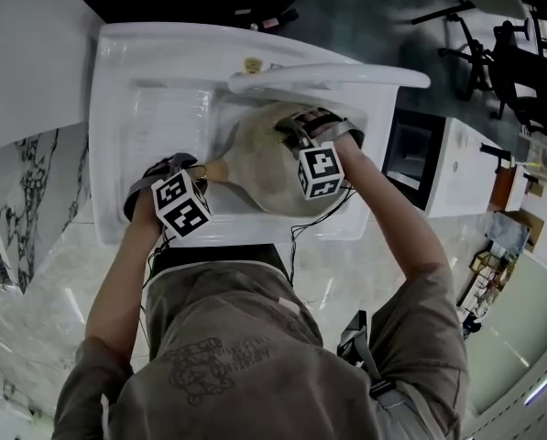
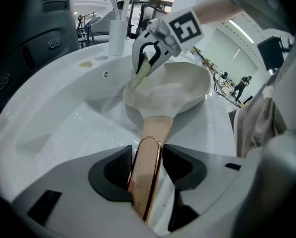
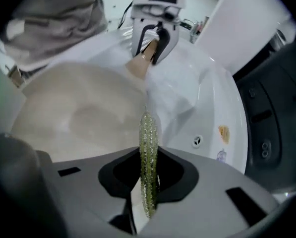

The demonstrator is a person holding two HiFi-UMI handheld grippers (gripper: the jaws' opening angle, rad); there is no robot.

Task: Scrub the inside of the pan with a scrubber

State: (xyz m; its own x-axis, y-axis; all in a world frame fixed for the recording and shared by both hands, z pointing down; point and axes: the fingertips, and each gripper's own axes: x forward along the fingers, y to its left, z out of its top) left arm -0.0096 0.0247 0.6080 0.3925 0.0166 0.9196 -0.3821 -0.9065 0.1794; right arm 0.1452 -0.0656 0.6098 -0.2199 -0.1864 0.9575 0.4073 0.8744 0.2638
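Jaws on L gripper (image 2: 148, 175) clamped on the handle (image 2: 155, 128); R gripper (image 3: 148, 177) jaws pinch the scrubber (image 3: 148, 133), tip at the pan (image 1: 255, 159) inner edge. Pan's in the sink (image 1: 154, 126), center frame in head view.

The pan (image 1: 259, 168) lies in the sink (image 1: 163, 117), its handle (image 1: 216, 169) pointing left, with the scrubber (image 3: 148, 133) against its inner rim.
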